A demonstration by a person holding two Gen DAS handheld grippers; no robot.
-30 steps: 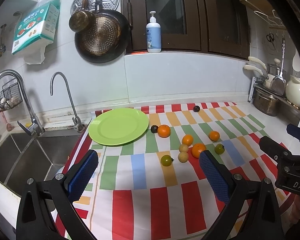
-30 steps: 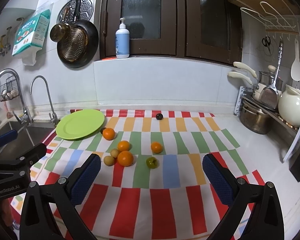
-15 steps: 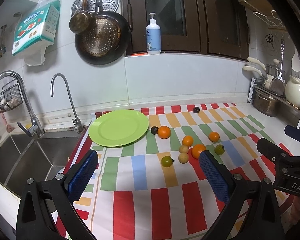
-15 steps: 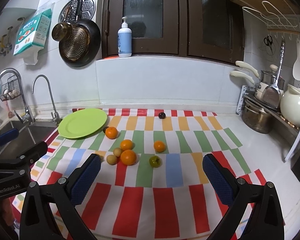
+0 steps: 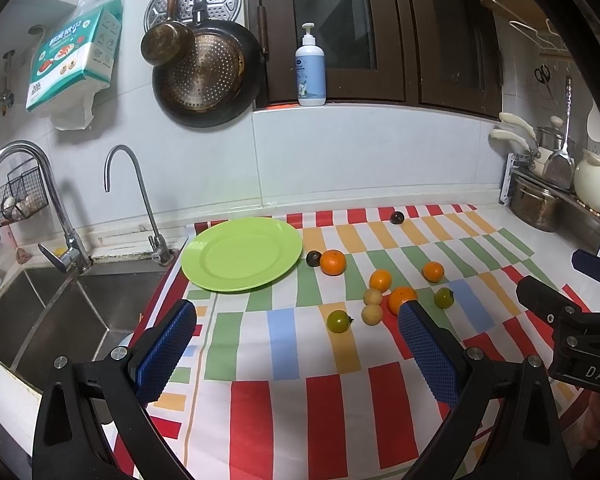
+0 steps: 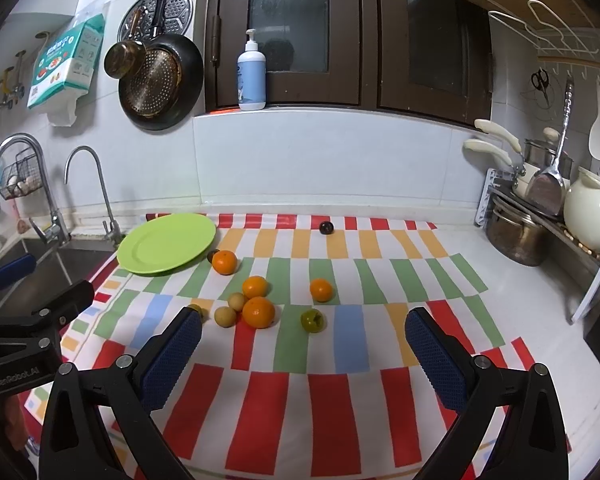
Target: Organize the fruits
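Both my grippers, left [image 5: 296,344] and right [image 6: 302,350], gape wide and empty. Fruits [image 6: 259,312] lie loose on the cloth [image 6: 300,396], right of the plate [image 6: 166,244]. Round ones could roll if nudged.

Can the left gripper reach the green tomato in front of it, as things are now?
Probably yes. The left gripper is open, and the green tomato lies on the striped cloth just ahead between its fingers, apart from the two pale round fruits beside it. Nothing blocks the way.
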